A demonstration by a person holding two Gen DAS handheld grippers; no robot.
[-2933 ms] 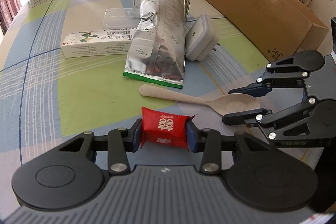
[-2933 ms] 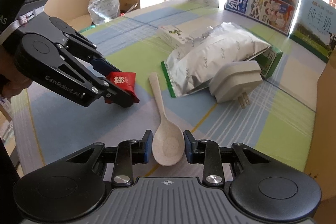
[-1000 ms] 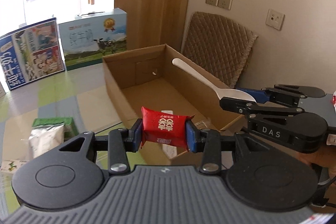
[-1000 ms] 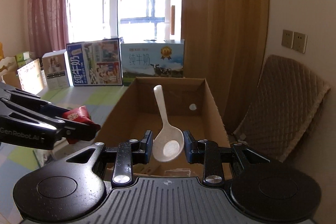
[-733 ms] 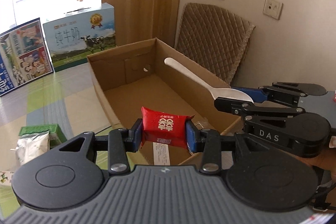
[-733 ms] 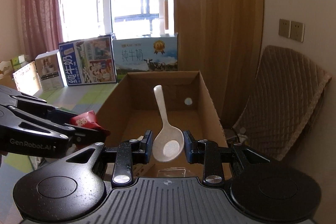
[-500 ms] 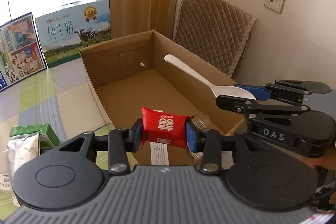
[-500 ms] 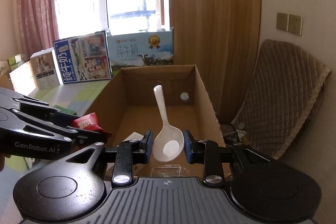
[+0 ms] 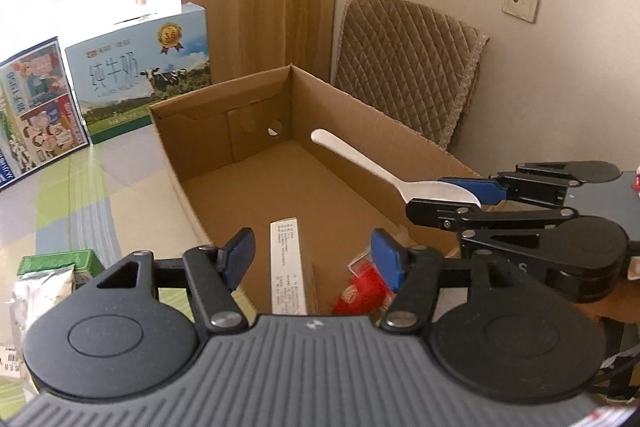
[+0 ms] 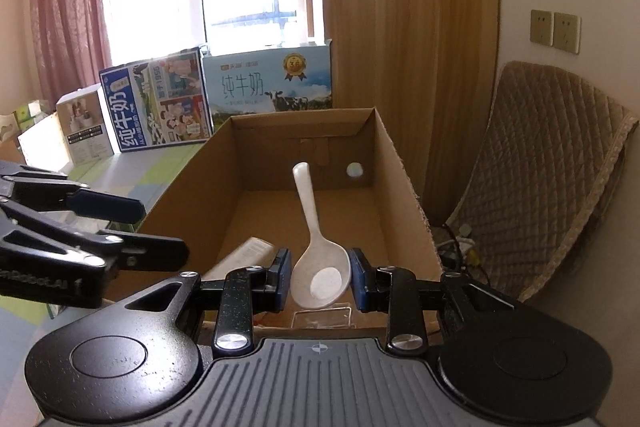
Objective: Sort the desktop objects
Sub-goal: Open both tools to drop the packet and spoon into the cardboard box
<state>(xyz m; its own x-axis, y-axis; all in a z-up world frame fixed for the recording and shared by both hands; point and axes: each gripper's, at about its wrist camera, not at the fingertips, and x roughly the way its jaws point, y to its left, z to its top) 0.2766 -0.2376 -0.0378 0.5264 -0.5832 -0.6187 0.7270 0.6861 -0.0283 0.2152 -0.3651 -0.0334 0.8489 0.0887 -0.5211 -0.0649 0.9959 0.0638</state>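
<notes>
So my left gripper [image 9: 314, 255] is over the near end of the box [image 9: 404, 143] and its jaws are opening, blue pads well apart with nothing pinched between them. The red packet [image 9: 360, 291] is below, just under the right-hand pad, a bit blurred, down inside the box, can't tell if it's resting on the floor of it. Next to the packet there's a long white carton [image 9: 286, 263] lying in the box, printed side up. My right gripper [image 10: 320, 277] is squeezed on the spoon [image 10: 318, 259], pads on either side of the bowl, handle sticking up and away over the box. From the left cam you can see the same spoon coming out of the right gripper's fingers and reaching over the box's right wall. Right under the spoon bowl there's a clear plastic thing [image 10: 322, 317] at the near edge of the box, can't make out what it is. Off to the left on the table [image 9: 96, 187] sits a green box [image 9: 56, 263] with a foil bag [image 9: 38, 291] on it. Further back, past the box, two milk cartons [image 10: 276, 87] stand by the window, and a quilted chair [image 10: 548, 163] is against the wall on the right.
</notes>
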